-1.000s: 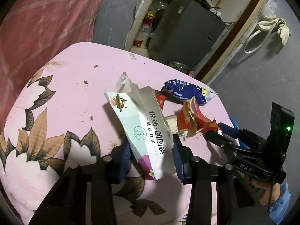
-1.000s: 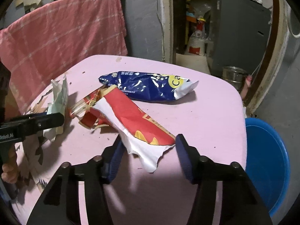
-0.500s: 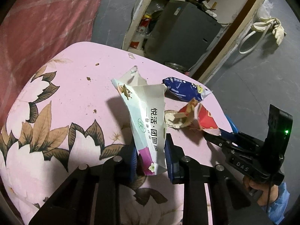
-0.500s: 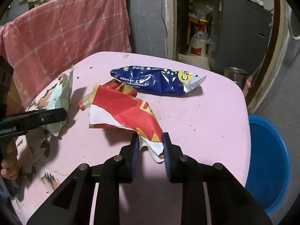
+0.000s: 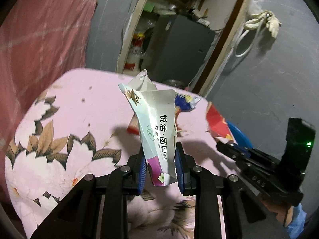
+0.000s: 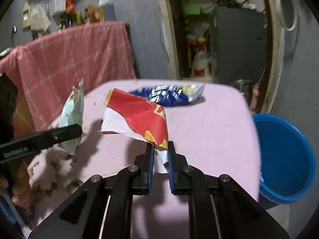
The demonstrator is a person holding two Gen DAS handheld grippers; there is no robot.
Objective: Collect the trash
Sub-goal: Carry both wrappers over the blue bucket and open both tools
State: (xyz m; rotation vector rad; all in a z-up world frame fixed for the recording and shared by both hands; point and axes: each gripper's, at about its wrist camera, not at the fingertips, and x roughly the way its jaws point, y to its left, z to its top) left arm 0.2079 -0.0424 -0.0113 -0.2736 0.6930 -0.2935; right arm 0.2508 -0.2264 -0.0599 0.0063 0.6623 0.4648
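My left gripper (image 5: 160, 159) is shut on the lower end of a white and pale green paper wrapper (image 5: 157, 123) with black print, held upright above the pink floral table (image 5: 79, 109). My right gripper (image 6: 160, 155) holds the white torn end of a red snack wrapper (image 6: 139, 113) off the table, its jaws still closing on it. That red wrapper (image 5: 216, 121) also shows at the right of the left wrist view. A blue snack bag (image 6: 169, 95) lies at the table's far side. A small red scrap (image 5: 132, 128) lies behind the white wrapper.
A blue bucket (image 6: 285, 155) stands on the floor at the table's right edge. A red checked cloth (image 6: 69, 59) hangs behind the table on the left. An open doorway with a grey cabinet (image 6: 239, 45) is beyond. A hand (image 6: 20, 195) grips the left tool.
Both grippers closed on their wrappers and lifted them off the table. The red wrapper has come away from the small red scrap; the blue bag stayed put.
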